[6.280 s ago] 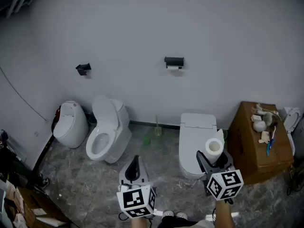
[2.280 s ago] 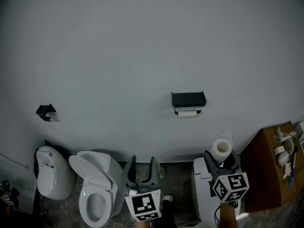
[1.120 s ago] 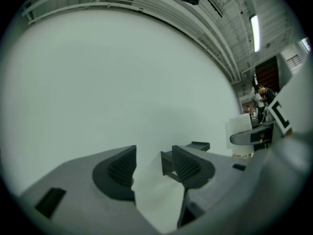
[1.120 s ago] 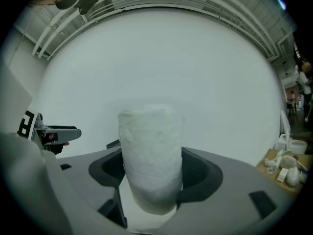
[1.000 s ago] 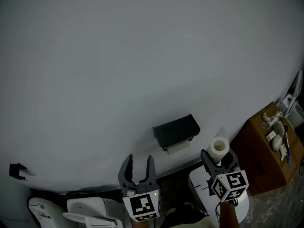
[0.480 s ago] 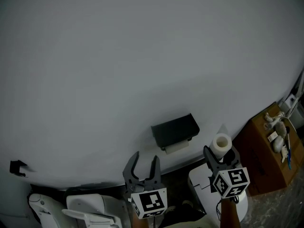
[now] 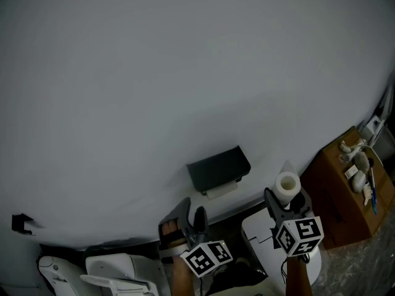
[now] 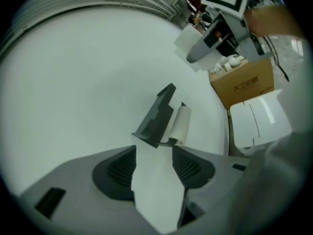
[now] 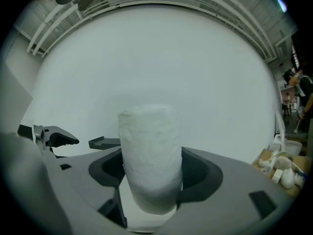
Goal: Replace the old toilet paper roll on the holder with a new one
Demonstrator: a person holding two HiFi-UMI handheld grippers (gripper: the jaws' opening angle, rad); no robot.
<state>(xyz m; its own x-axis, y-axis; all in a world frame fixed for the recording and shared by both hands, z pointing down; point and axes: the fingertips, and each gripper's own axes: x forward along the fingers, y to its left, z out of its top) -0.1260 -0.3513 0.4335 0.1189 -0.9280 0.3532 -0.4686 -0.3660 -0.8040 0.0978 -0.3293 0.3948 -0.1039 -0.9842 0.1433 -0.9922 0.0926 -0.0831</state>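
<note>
Right tool (image 7: 287, 197) clamps the new roll (image 7: 287, 185) upright: likely light, soft, crushable; hold its sides gently. Left tool (image 7: 191, 215), jaws apart, sits at 7 o'clock from the old roll (image 7: 221, 189) on its holder (image 7: 218, 168).

Left gripper (image 7: 191, 217) tilted sideways, jaws apart; right gripper (image 7: 287, 201) upright, clamping new roll (image 7: 287, 185).
</note>
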